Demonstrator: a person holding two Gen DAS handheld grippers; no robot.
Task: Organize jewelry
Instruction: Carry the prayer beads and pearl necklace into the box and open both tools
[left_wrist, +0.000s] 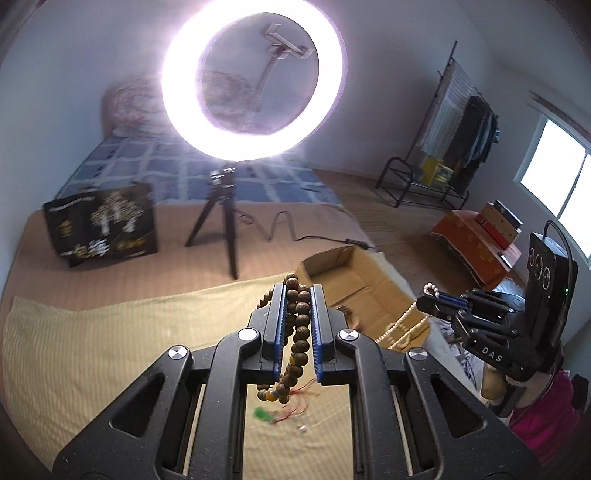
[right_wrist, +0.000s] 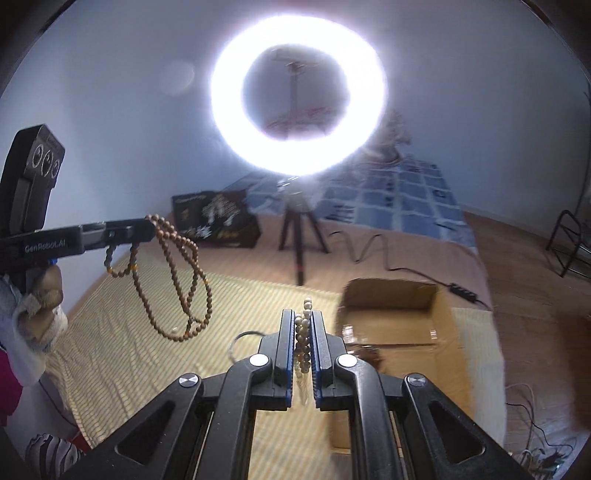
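1. Wooden bead strand (left_wrist: 297, 332): the stretch between the left gripper's (left_wrist: 297, 295) closed jaws is partly covered by the blue pads; its lower end, with red threads and a green piece (left_wrist: 263, 413), is blurred.
2. Pearl strand (right_wrist: 303, 345): in the right wrist view only a short column of beads shows between the right gripper's (right_wrist: 303, 321) jaws; the part below is blurred.
3. Cardboard box (right_wrist: 391, 314): its interior contents are smeared and cannot be identified; the near corner lies behind the gripper frame.
4. Ring light (left_wrist: 255, 79): glare washes out its rim and the bedding behind it.
5. Small white object (left_wrist: 302, 429) on the yellow cloth (left_wrist: 110, 350): too small to identify.
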